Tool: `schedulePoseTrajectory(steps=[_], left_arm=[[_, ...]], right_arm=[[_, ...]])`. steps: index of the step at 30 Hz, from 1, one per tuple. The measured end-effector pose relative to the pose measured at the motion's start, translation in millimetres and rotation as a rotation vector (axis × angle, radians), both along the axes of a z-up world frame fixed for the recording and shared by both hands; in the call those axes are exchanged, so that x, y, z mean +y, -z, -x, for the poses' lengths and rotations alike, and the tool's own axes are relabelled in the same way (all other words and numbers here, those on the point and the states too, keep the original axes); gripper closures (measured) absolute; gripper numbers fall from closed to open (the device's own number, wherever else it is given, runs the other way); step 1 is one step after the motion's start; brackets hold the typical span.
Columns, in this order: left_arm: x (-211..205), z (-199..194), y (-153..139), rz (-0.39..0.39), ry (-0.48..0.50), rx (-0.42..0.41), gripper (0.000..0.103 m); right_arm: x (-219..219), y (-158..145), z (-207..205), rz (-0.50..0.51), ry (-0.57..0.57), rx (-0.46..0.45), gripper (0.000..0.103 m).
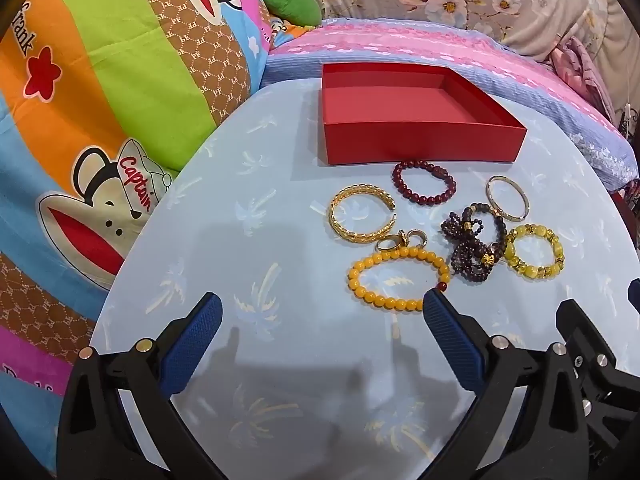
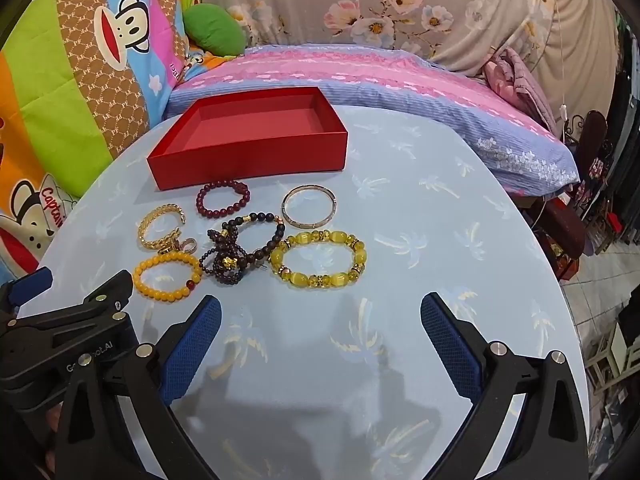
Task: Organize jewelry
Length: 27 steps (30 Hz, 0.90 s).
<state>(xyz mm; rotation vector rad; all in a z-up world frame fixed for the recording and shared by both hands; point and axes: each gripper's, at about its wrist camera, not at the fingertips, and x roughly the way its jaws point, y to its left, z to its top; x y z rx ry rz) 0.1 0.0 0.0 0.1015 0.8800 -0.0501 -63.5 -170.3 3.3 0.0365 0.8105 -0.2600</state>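
- Left gripper (image 1: pixel 322 308): jaws spread wide, nothing held; right gripper (image 2: pixel 320 310) likewise.
- Amber bead bracelet (image 1: pixel 398 278) lies just ahead of the left gripper's right fingertip; red box (image 1: pixel 420 142) stands beyond, empty.
- Advice: pinch one bead strand squarely, avoiding the adjacent gold rings (image 1: pixel 400 240).

Left tongs (image 1: pixel 322 308) and right tongs (image 2: pixel 320 310), both spread wide, side by side

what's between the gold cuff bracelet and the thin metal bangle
The dark red bead bracelet lies between the gold cuff and the thin bangle, slightly nearer the red box; the left wrist view shows it best.
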Motion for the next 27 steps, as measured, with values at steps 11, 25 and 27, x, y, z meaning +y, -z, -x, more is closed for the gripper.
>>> schedulePoseTrajectory(steps=[11,25,27], left_arm=[[1,-1,2,0.001,0.002,0.008,0.007],[-1,-1,11,-0.014,-0.004,0.002,0.007],[-1,-1,11,-0.013,-0.005,0.004,0.007]], right_arm=[[2,0,-2,0.001,0.005,0.001,0.007],[1,5,-3,-0.011,0.004,0.009,0.007],[1,5,-3,-0.011,0.003,0.011,0.007]])
